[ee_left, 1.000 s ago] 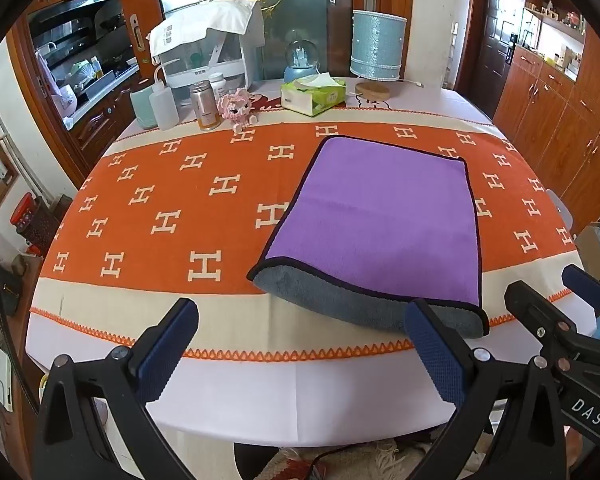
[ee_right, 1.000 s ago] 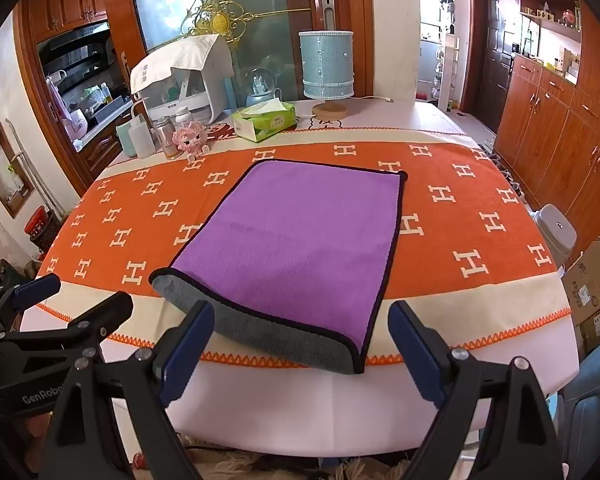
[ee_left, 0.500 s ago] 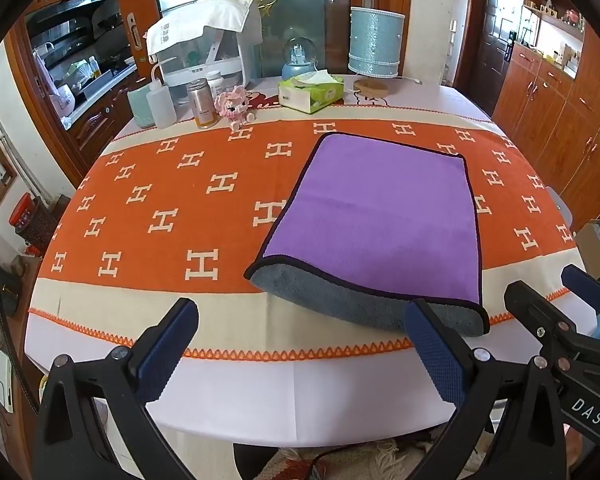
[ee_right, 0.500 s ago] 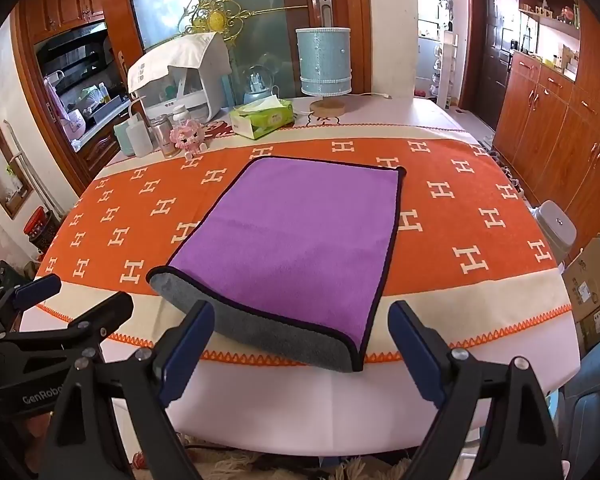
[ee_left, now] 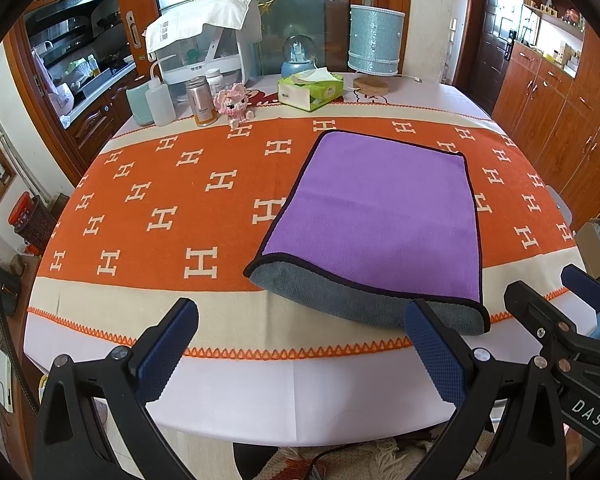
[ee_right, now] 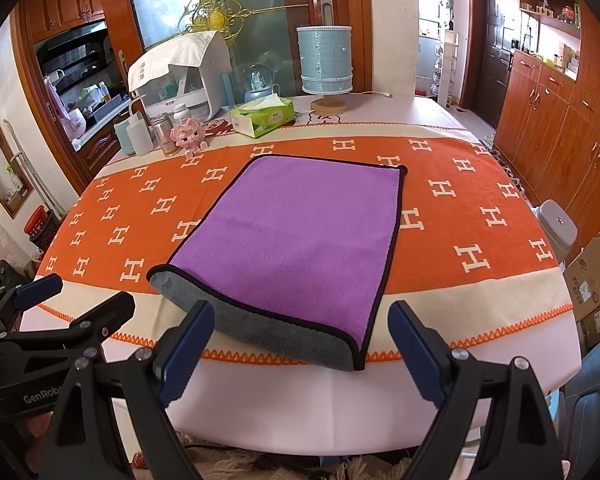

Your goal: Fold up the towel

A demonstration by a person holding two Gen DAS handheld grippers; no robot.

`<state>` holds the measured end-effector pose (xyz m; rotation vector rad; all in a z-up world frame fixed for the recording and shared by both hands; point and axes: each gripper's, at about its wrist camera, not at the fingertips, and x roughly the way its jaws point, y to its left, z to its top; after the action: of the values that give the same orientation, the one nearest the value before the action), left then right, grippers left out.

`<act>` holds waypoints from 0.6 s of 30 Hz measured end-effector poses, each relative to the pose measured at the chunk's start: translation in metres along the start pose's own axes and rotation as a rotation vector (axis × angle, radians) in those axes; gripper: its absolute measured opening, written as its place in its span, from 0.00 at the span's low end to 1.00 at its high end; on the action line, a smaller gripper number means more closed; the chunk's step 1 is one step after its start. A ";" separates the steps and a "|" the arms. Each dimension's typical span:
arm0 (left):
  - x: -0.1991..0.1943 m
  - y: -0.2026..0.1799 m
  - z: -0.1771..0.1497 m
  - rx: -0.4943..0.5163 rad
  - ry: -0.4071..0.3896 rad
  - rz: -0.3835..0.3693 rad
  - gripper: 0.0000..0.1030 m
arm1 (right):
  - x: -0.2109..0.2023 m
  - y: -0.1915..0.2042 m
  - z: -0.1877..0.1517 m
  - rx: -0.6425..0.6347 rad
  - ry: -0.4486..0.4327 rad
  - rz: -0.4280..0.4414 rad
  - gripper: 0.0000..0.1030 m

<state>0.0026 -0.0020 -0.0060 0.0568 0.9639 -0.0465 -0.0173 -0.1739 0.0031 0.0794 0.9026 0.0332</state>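
Note:
A purple towel [ee_left: 380,216] with a grey underside and black trim lies folded on the orange cloth, its fold facing me near the table's front edge; it also shows in the right wrist view [ee_right: 296,232]. My left gripper [ee_left: 300,352] is open and empty, held in front of the table edge, to the left of the towel's near fold. My right gripper [ee_right: 300,352] is open and empty, just short of the near fold. The right gripper's body shows at the right of the left wrist view [ee_left: 560,336].
An orange H-patterned tablecloth [ee_left: 160,216] covers the table. At the back stand bottles [ee_left: 160,100], a pink toy [ee_left: 234,102], a tissue box [ee_left: 310,90], a blue lamp [ee_left: 374,40] and a white rack [ee_left: 204,56]. Wooden cabinets [ee_right: 560,120] line the right.
Both views have drifted slightly closer and the towel sits a bit higher in frame. Both grippers stay open and empty.

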 end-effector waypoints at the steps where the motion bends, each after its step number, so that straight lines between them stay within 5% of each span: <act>1: 0.000 0.000 0.000 0.000 0.000 0.001 0.99 | 0.000 -0.001 0.000 0.000 0.000 0.000 0.87; 18: 0.001 0.001 0.001 -0.002 0.008 -0.004 0.99 | 0.000 0.001 0.002 -0.002 0.003 -0.003 0.87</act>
<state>0.0041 -0.0015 -0.0062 0.0535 0.9725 -0.0487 -0.0151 -0.1732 0.0044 0.0765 0.9057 0.0315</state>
